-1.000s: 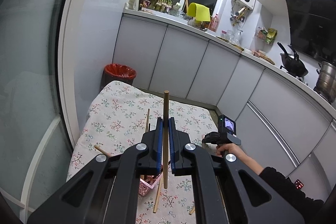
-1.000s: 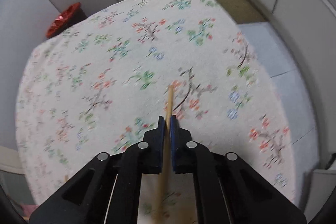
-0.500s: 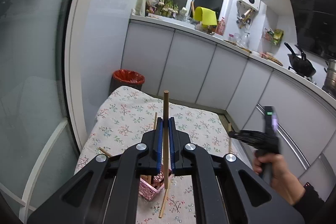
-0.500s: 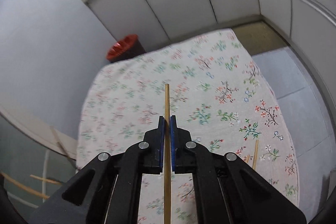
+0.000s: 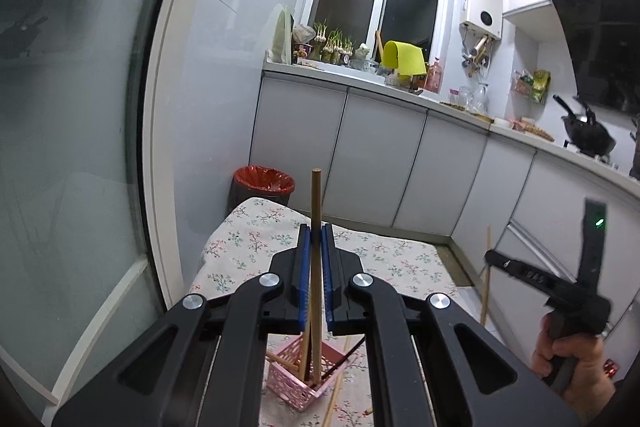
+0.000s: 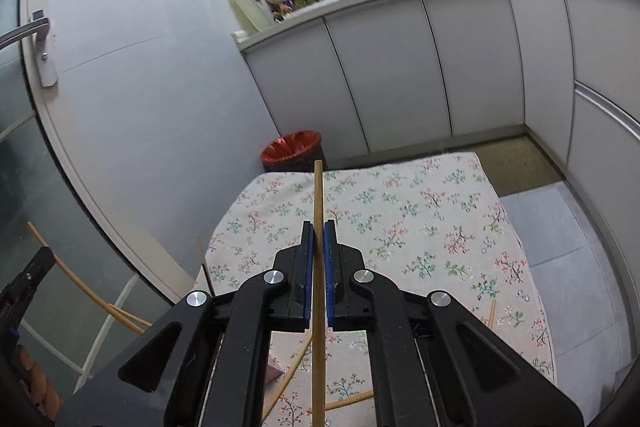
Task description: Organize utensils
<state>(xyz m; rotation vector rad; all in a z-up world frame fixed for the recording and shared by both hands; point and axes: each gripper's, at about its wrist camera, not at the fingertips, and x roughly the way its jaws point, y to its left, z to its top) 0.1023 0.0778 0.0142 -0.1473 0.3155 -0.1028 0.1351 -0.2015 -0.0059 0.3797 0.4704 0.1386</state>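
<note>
While both grippers are hanging above the flowered worktop (image 6: 400,219), each is clamping a single wooden chopstick. The left gripper (image 5: 315,239) is holding its jaws nearly closed on a chopstick (image 5: 316,203) that is standing upright between the blue pads, its blunt top end sticking up well past the jaw tips and its lower end reaching down into the pink basket (image 5: 298,389) directly below. That basket is sitting on the near part of the worktop and is already carrying several other sticks leaning at angles, with more loose sticks (image 5: 335,397) lying on the cloth just beside it on the right.

The right gripper (image 6: 318,233) is likewise pinching a chopstick (image 6: 319,195) tightly, the stick running straight along the middle of the jaws, poking out beyond their tips toward the far edge of the worktop and trailing back below the frame. In the left wrist view this gripper is appearing at the right, gripped by a hand (image 5: 568,367), raised well off the worktop and apart from the basket. A red-lined bin (image 6: 292,149) is standing on the floor past the far edge.
</note>
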